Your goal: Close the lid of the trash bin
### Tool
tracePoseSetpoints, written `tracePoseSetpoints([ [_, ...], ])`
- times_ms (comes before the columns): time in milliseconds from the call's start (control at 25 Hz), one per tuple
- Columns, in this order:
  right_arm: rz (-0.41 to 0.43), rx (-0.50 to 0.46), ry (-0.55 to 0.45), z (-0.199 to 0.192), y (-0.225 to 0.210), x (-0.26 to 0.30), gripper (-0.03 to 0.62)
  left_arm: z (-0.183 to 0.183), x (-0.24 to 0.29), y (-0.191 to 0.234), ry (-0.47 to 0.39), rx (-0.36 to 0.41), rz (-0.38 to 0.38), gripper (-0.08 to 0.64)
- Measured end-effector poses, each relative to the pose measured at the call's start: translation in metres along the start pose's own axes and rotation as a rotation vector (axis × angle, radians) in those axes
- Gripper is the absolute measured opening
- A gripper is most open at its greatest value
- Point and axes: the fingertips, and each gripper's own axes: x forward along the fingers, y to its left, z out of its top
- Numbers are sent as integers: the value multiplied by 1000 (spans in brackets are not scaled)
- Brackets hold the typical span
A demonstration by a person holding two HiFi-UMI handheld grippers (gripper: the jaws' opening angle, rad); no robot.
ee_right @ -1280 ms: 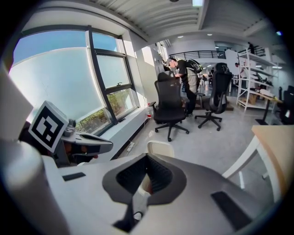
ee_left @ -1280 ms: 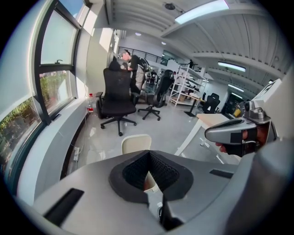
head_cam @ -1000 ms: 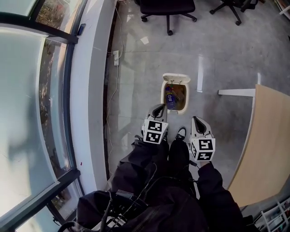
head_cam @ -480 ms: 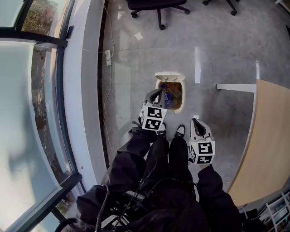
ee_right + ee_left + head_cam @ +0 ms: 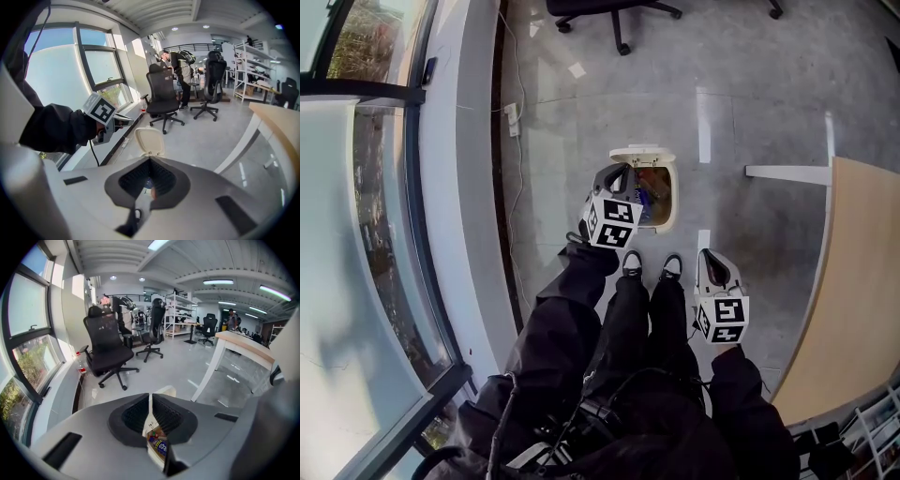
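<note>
The lid (image 5: 149, 140) looks like thin, light plastic on a hinge, so a nudge on its top edge should probably drop it. It stands open at the far side of the trash bin (image 5: 672, 202), which sits on the floor. The left gripper (image 5: 617, 174) is over the bin's left rim, the right gripper (image 5: 710, 259) is back nearer the person, and both have their jaws together with nothing in them.

Left tool (image 5: 150, 404), jaws together — open trash bin (image 5: 151, 451) beyond, lid (image 5: 165, 391) upright

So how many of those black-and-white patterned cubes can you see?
2. One cube sits on the left gripper by the open trash bin; the other cube on the right gripper, over the floor. None seem hidden.
</note>
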Motion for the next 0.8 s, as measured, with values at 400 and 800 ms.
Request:
tracePoseSetpoints([
  [400, -24, 27, 19, -19, -10, 3, 5, -13, 40, 7, 60, 112, -47, 92],
  [800, -53, 58, 21, -29, -14, 1, 5, -28, 71, 8, 174, 292, -131, 144],
])
